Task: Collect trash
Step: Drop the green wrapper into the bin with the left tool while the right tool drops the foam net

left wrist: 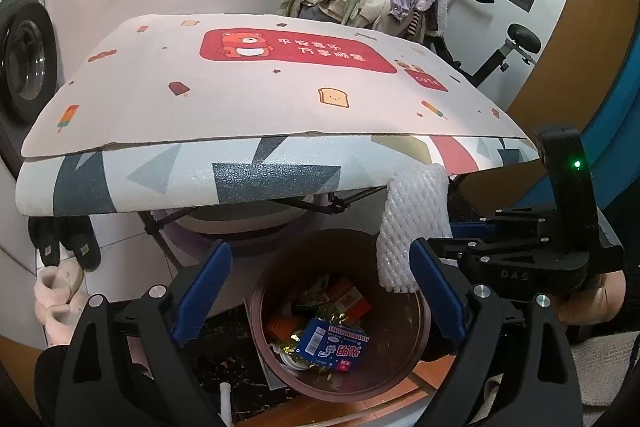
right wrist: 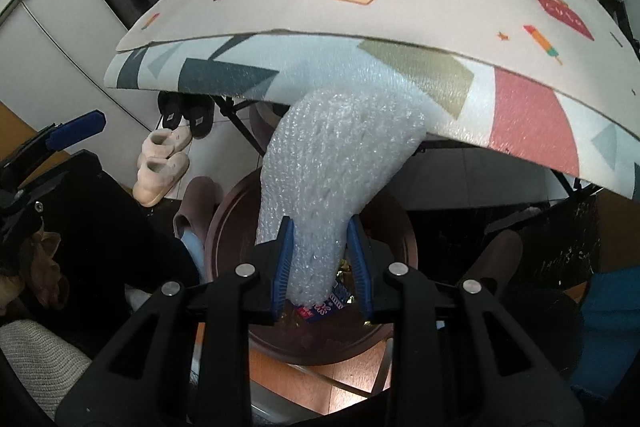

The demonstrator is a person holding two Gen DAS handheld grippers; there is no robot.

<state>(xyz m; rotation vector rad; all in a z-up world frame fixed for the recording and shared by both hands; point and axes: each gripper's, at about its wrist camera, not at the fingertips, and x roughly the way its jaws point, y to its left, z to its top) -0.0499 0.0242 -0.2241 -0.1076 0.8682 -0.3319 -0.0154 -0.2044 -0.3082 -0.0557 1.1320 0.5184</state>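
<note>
Right gripper (right wrist: 320,263) is clamped on the foam net sleeve (right wrist: 336,163), hanging directly above the bin (right wrist: 224,227). Left gripper (left wrist: 316,291) stands released above the bin. Sleeve judged light, soft, springy; grip mid-body, squeezing firmly.

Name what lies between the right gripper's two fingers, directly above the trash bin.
A white foam net sleeve, clamped by the right gripper over the brown trash bin; the right wrist view shows this best.

dim indoor light, fisheye-warped edges

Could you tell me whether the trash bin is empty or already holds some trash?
Partly filled: wrappers and a blue packet lie at the bottom of the trash bin.
</note>
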